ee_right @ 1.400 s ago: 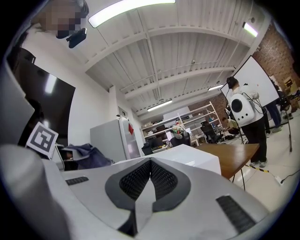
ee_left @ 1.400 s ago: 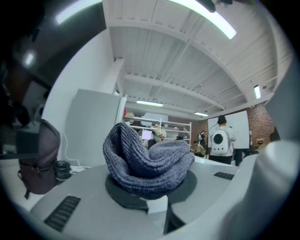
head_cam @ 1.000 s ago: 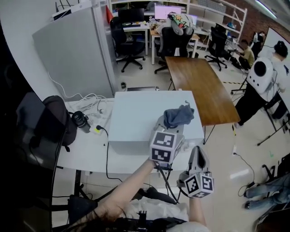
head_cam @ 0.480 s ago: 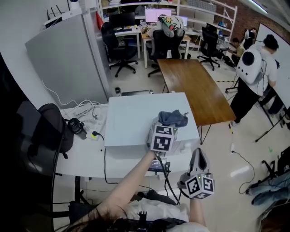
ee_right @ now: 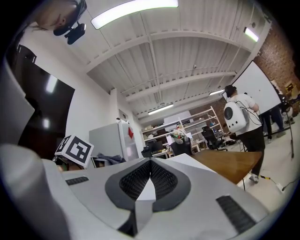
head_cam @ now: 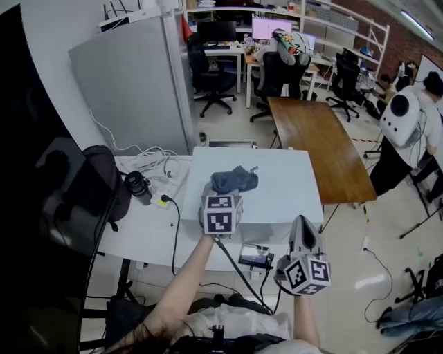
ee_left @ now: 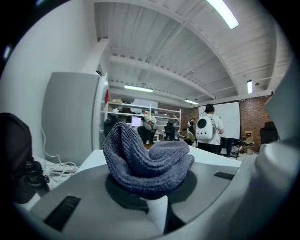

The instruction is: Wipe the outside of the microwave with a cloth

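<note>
Microwave [head_cam: 277,181] sat on the white table [head_cam: 138,238]. Cloth [head_cam: 234,180] lay on the microwave's top, front-left part, with the left gripper [head_cam: 225,193] at its near edge. Right gripper [head_cam: 302,238] was before the microwave's front-right corner, apart from it. Cables [head_cam: 149,157], lens [head_cam: 138,187] and bag [head_cam: 104,181] lay left of the microwave. Wooden table [head_cam: 318,138] stood behind-right of it.

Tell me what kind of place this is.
Probably an open-plan office or lab workspace: swivel chairs, monitors, a long wooden table and metal shelving.
</note>
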### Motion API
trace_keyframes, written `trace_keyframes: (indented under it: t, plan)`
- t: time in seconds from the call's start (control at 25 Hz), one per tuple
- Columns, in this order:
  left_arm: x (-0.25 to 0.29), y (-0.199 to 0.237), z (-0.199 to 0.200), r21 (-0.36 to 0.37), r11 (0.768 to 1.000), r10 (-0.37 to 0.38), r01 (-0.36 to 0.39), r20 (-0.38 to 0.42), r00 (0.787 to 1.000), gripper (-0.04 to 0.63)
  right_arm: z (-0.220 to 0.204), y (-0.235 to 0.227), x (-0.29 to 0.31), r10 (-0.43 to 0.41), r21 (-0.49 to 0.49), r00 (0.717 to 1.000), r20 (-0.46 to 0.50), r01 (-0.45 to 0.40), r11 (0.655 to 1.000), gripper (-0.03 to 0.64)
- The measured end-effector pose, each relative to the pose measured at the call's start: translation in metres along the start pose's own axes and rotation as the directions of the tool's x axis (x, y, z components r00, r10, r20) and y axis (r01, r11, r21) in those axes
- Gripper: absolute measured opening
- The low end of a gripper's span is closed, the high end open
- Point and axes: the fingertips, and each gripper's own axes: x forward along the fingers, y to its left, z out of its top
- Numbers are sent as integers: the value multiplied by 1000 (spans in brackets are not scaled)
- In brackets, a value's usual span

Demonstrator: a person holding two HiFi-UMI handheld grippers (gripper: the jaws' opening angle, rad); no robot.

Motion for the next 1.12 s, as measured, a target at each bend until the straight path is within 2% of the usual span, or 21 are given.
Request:
trace_keyframes:
  t: [0.12, 0.24, 0.32, 0.4, 0.52, 0.64, 0.72, 0.92, 1.12]
  plan:
    - [-19, 54, -1, -40, 993, 113, -113, 11, 994, 55, 4, 22, 20, 63, -30, 998, -16, -64, 997, 17]
    - [-36, 103, -4, -61, 973, 224, -222, 25, 974, 54, 6, 43, 36, 116, -34, 993, -27, -117, 993, 17]
    - [-45, 121, -2, -72, 964, 260, -258, 31, 965, 54, 5, 53, 43, 140, -39, 989, -39, -142, 989, 17]
    - [-48, 123, 1, -72, 963, 262, -258, 41, 964, 54, 3, 59, 48, 154, -47, 987, -46, -156, 987, 17]
    - [-34, 97, 22, -52, 979, 201, -197, 89, 976, 55, 0, 57, 54, 154, -51, 987, -42, -156, 986, 17]
    - [1, 36, 59, 9, 998, 66, -68, 138, 988, 54, 3, 44, 53, 121, -45, 992, -43, -123, 991, 17]
    - [31, -11, 72, 58, 998, -33, 26, 140, 990, 54, 3, 30, 49, 89, -38, 995, -41, -90, 995, 17]
    - [96, -112, 77, 104, 973, -218, 207, 108, 970, 54, 2, -6, 42, 7, -28, 999, -37, -8, 1000, 17]
    - [133, -185, 55, 75, 937, -342, 341, 8, 940, 55, 15, -36, 28, -63, -39, 998, -13, 62, 997, 17]
